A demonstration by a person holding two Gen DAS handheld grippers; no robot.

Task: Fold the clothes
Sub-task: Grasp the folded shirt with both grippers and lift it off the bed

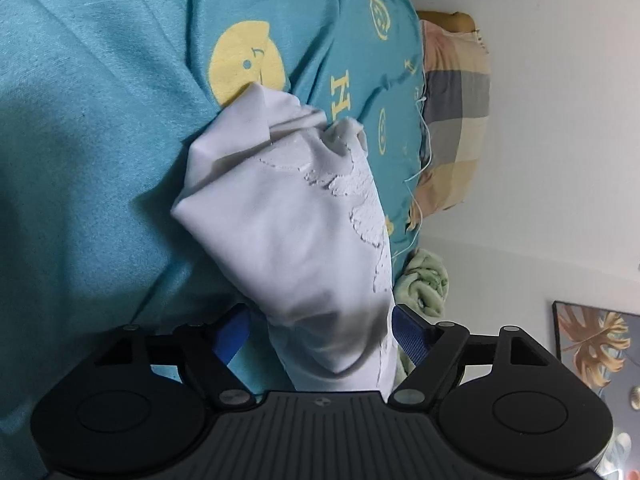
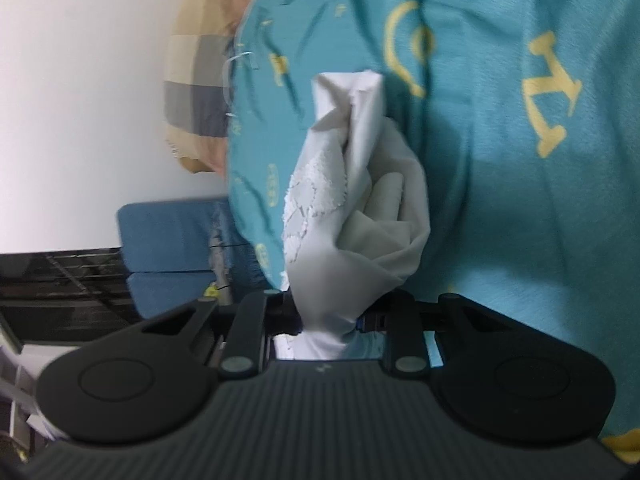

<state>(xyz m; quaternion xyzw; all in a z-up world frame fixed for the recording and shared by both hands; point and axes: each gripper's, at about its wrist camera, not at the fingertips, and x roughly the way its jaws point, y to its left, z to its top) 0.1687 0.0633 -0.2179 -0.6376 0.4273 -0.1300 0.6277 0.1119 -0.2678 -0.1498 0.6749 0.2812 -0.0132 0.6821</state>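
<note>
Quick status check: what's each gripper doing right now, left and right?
Left gripper: closed on the white garment.
Right gripper: closed on the same white garment, bunched between its fingers.

both tongs look alike: the left tongs [image 1: 320, 320] and right tongs [image 2: 332, 312] have matte black ribbed housings, two round black discs, angled black linkage arms with silver pivot screws, and blue finger pads [image 1: 408, 334].
</note>
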